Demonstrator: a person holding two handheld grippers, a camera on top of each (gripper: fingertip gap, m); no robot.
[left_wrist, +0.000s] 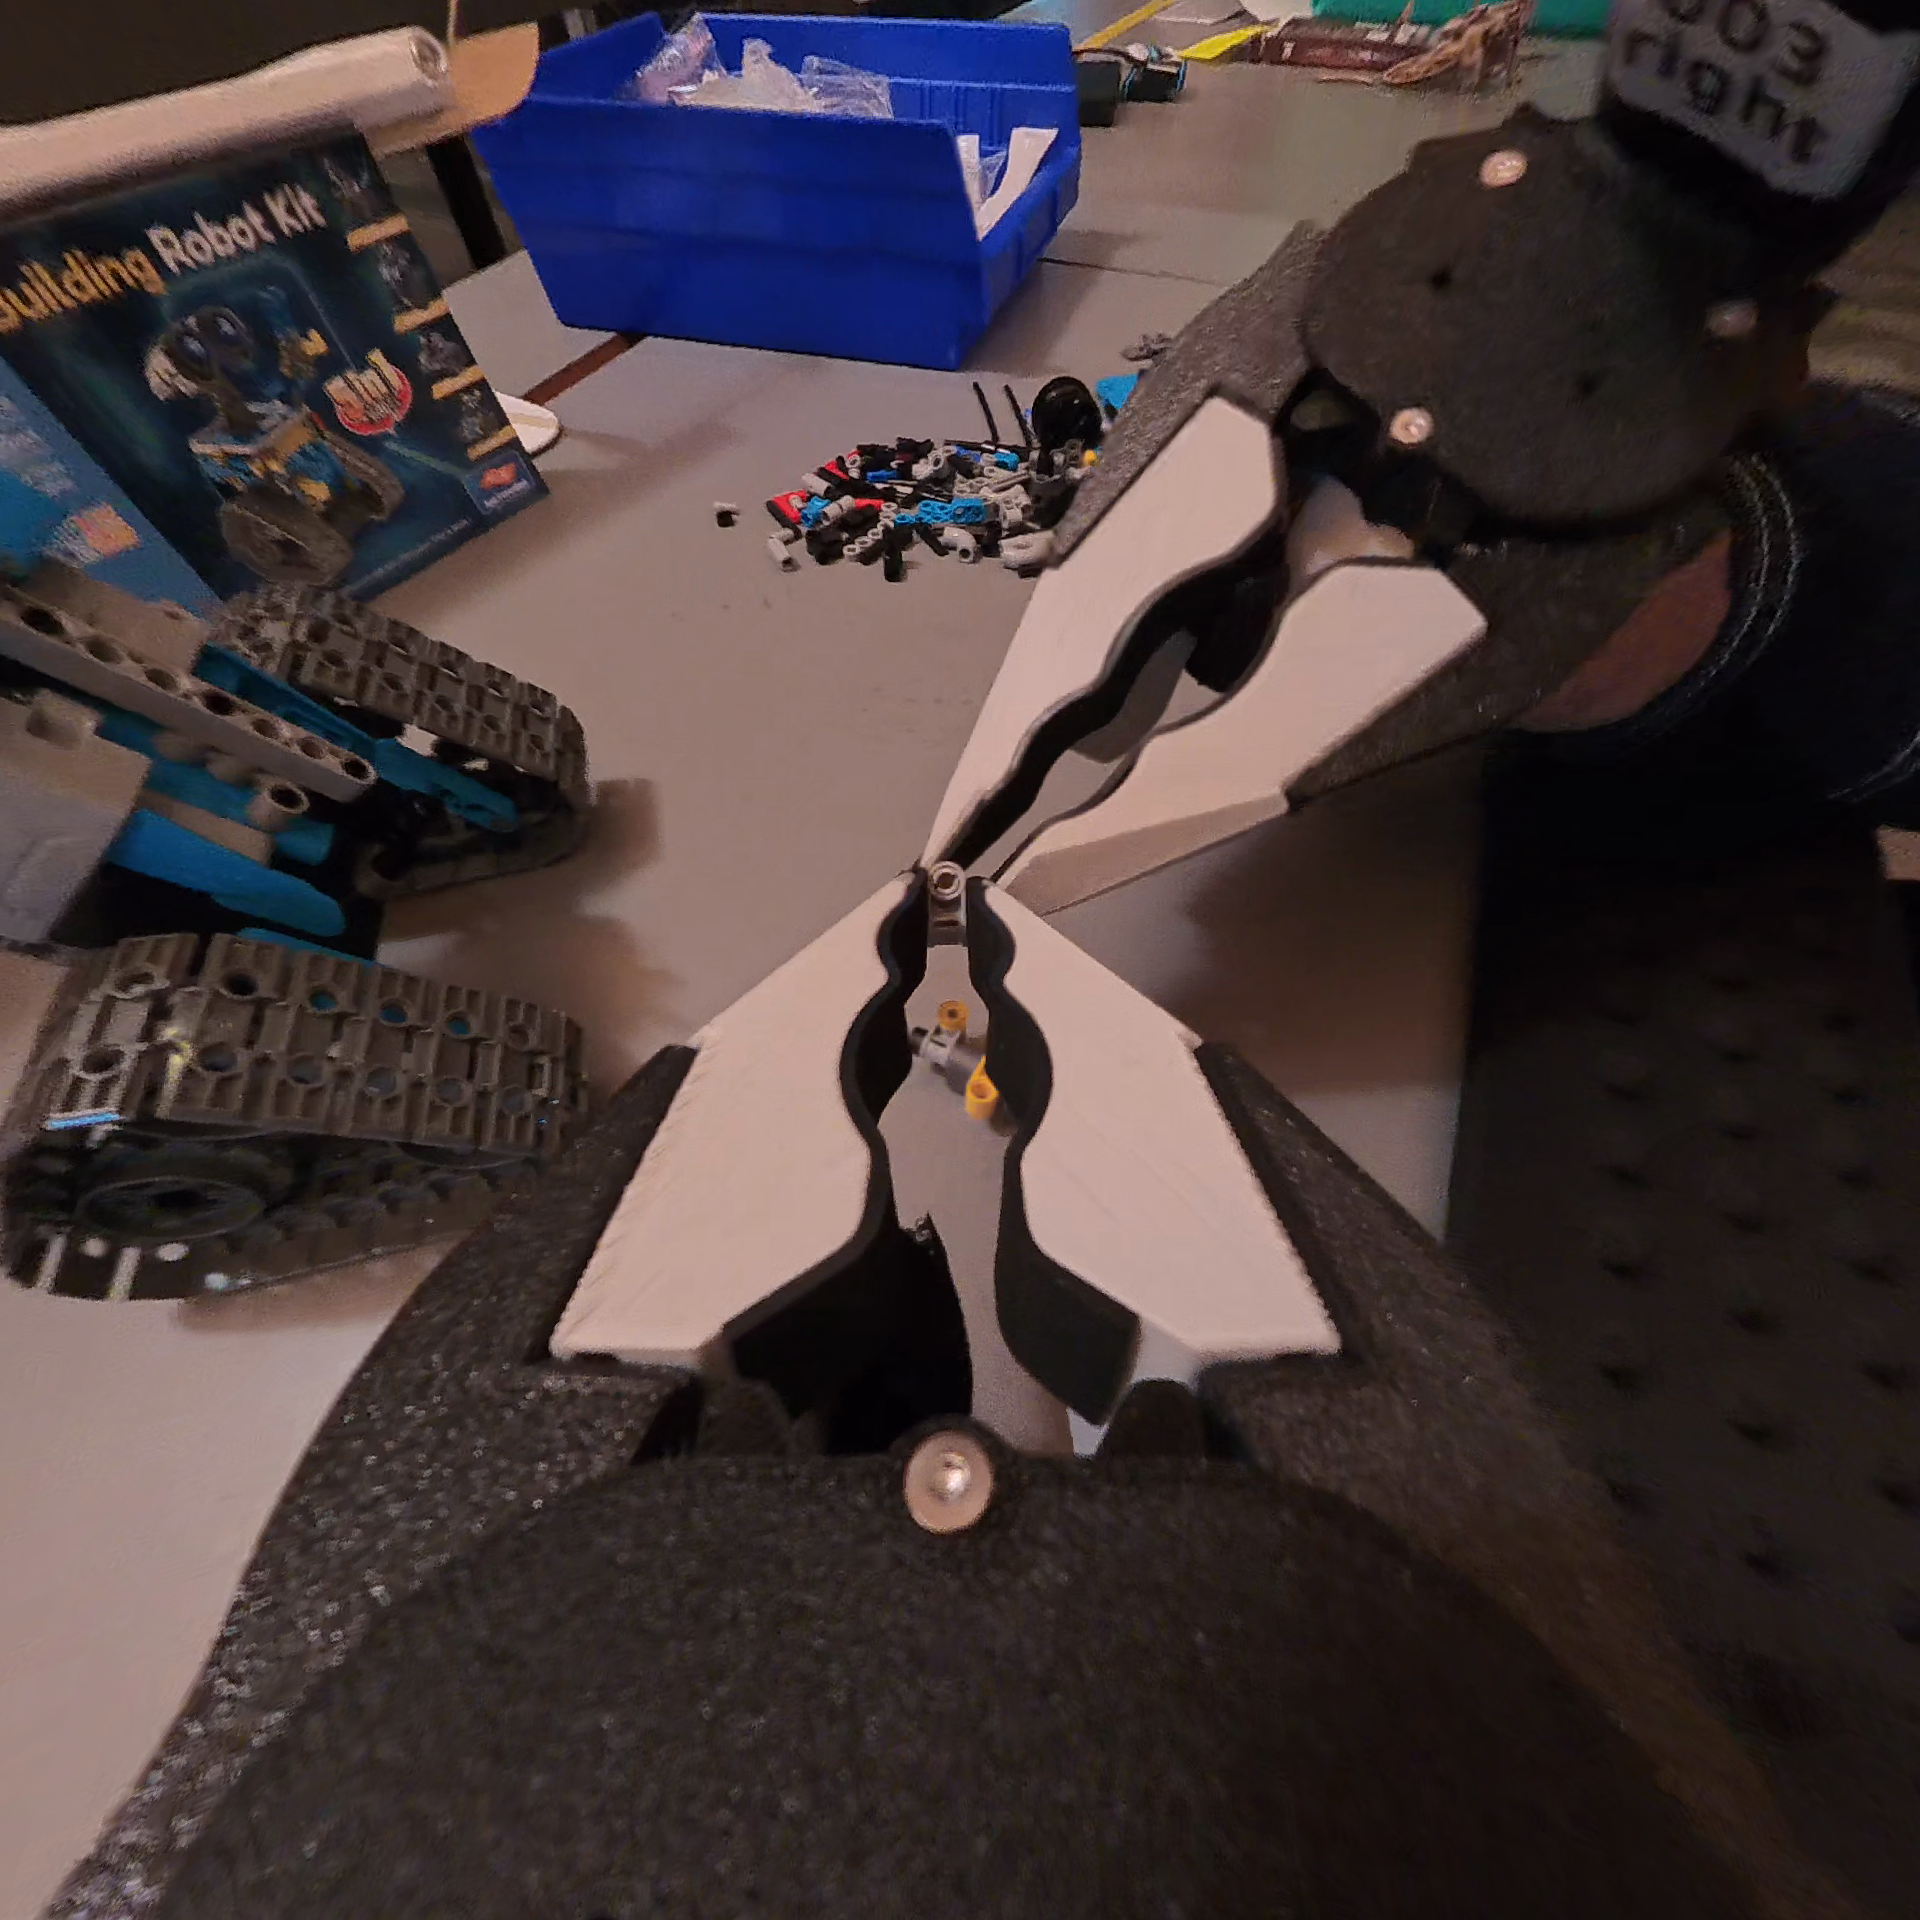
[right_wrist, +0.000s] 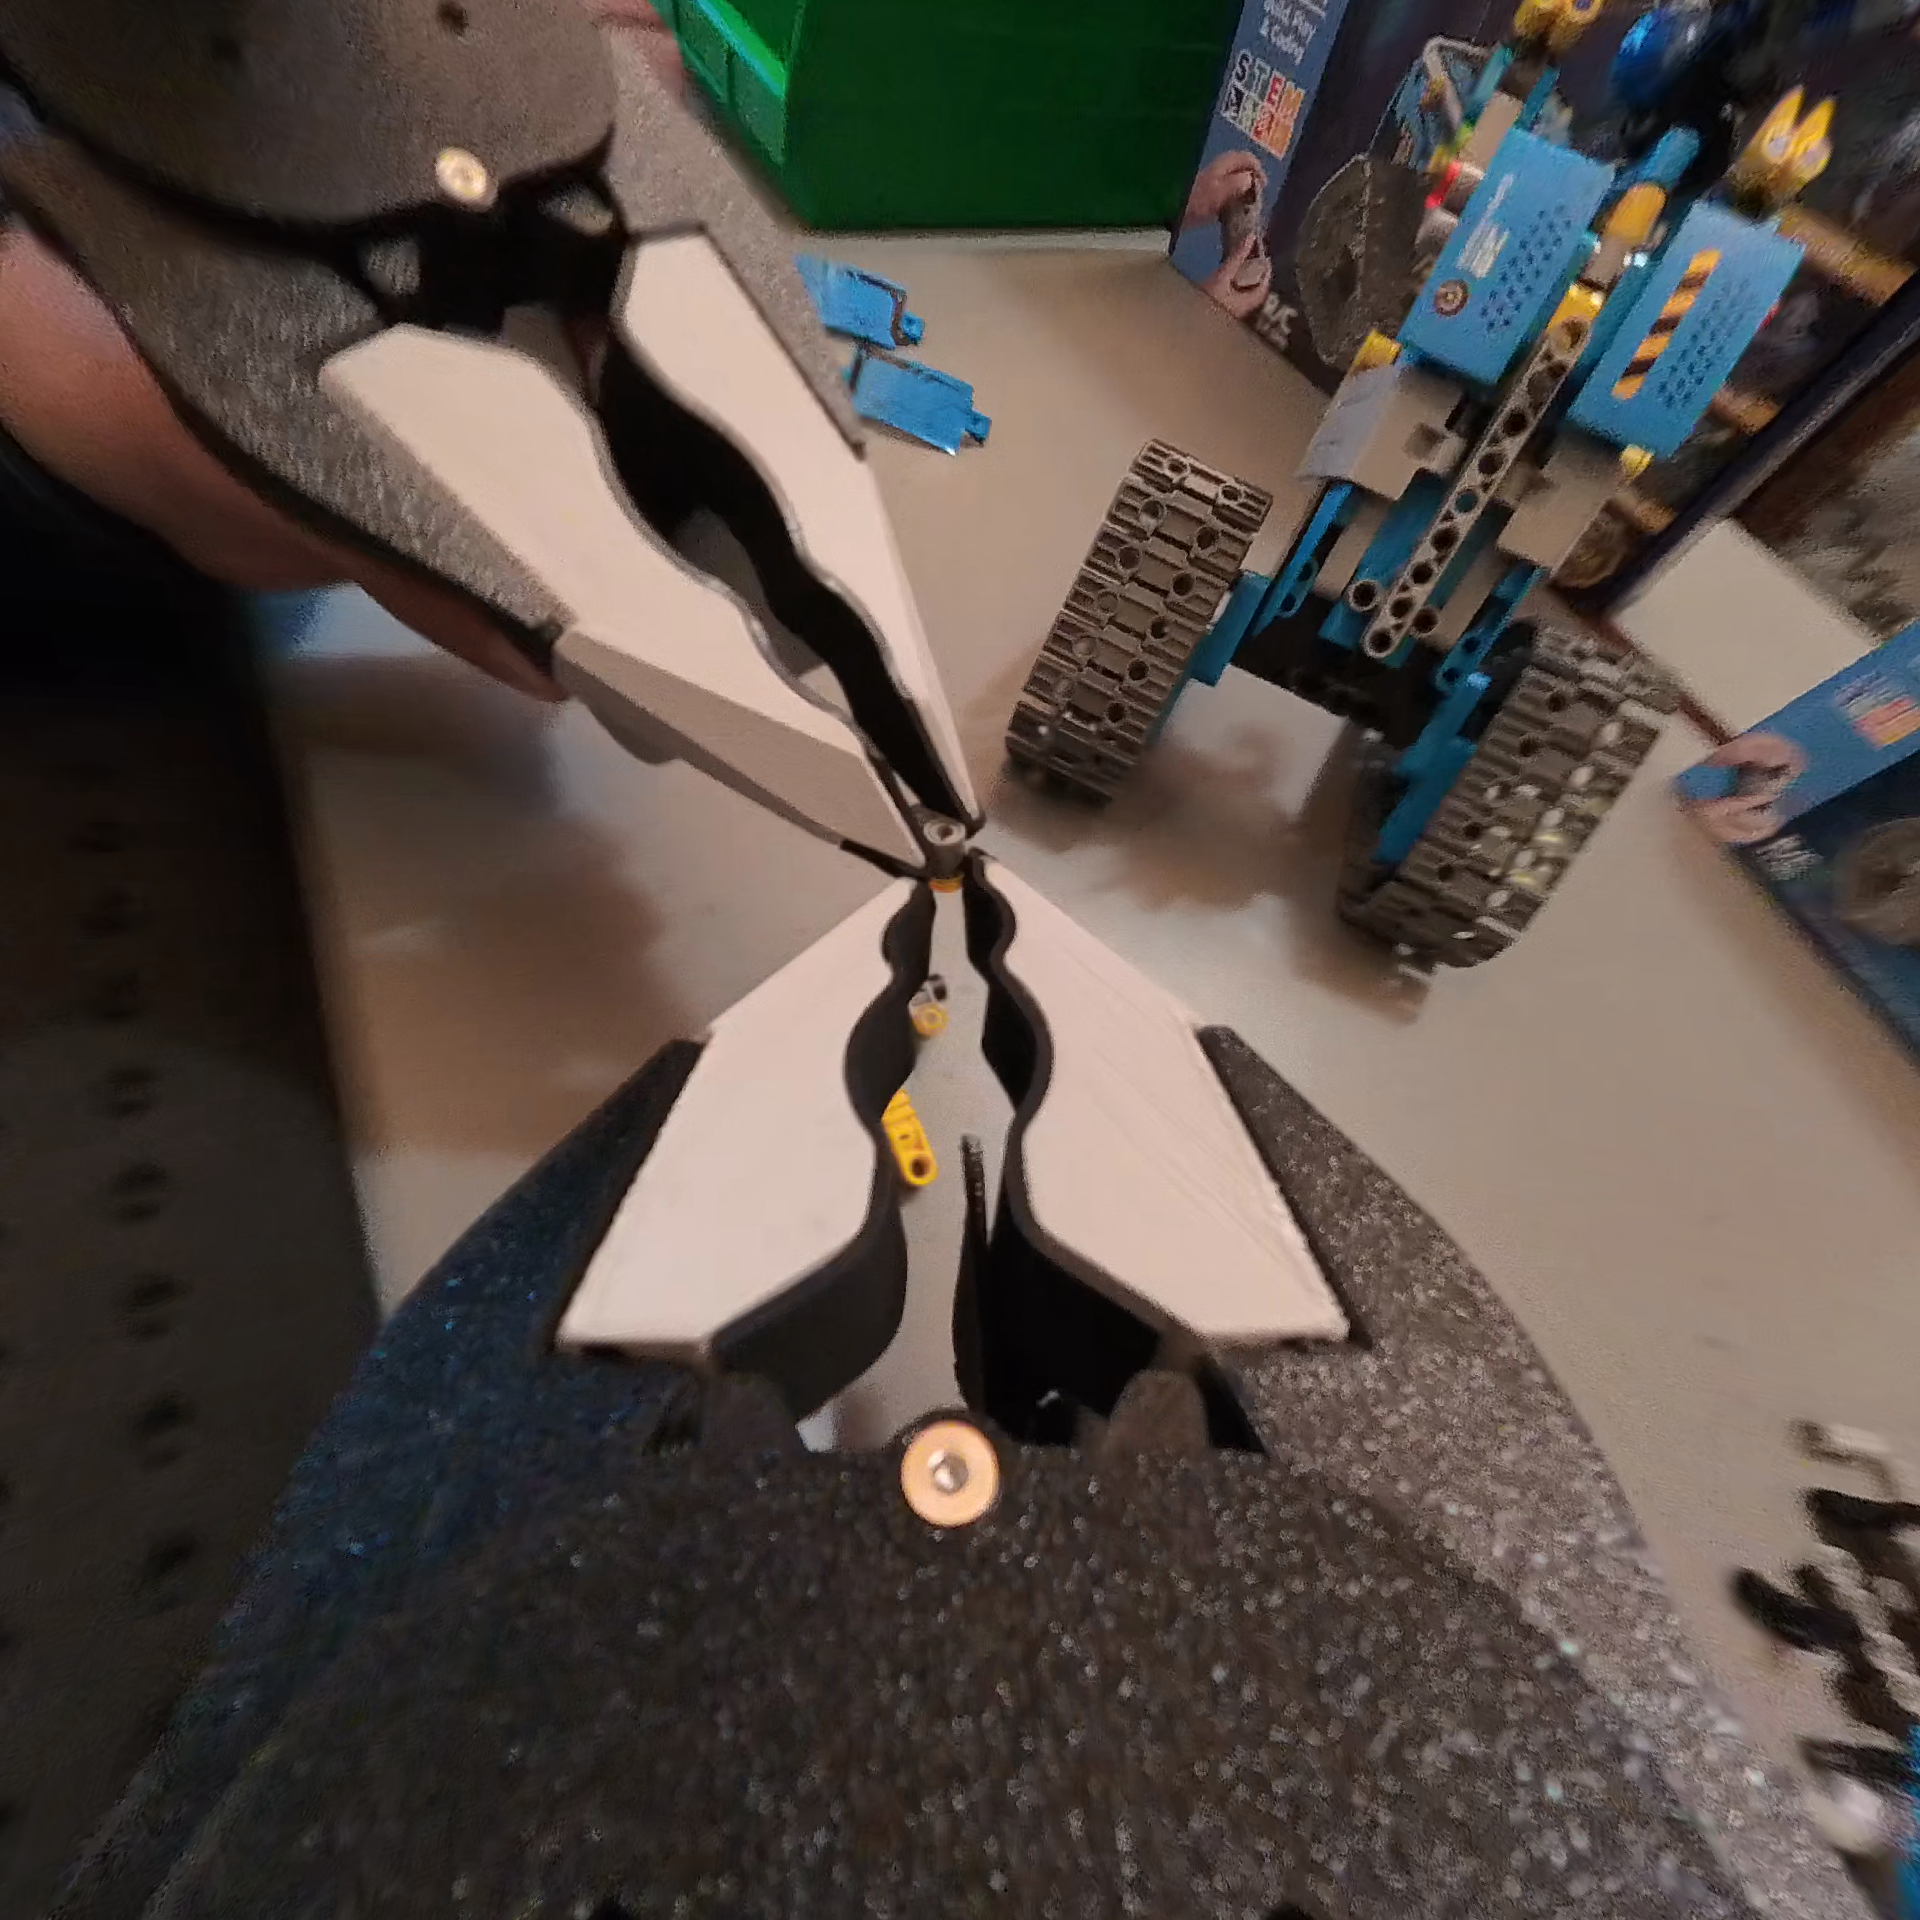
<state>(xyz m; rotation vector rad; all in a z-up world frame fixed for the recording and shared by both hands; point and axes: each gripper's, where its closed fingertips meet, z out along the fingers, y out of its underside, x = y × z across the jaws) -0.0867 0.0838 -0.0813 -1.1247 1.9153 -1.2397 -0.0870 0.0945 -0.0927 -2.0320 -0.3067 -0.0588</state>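
Note:
My left gripper (left_wrist: 945, 896) is shut on a small grey connector piece (left_wrist: 945, 914), held above the table. My right gripper (right_wrist: 942, 881) is shut on a small yellow piece (right_wrist: 942, 884). The two grippers meet tip to tip, and the yellow piece is pressed against the grey connector (right_wrist: 942, 831). In the left wrist view the right gripper (left_wrist: 961, 862) comes in from the upper right. In the right wrist view the left gripper (right_wrist: 940, 826) comes in from the upper left. A few loose yellow and grey pieces (left_wrist: 961, 1060) lie on the table under the fingers; they also show in the right wrist view (right_wrist: 909, 1148).
A tracked blue and grey robot model (left_wrist: 312, 748) (right_wrist: 1403, 623) stands close by. A kit box (left_wrist: 260, 364), a blue bin (left_wrist: 790, 208) and a pile of small parts (left_wrist: 935, 499) lie beyond. A green bin (right_wrist: 987, 104) and blue panels (right_wrist: 894, 353) sit farther off. A dark perforated mat (left_wrist: 1714, 1247) borders the table. My left and right fingertips are right by each other.

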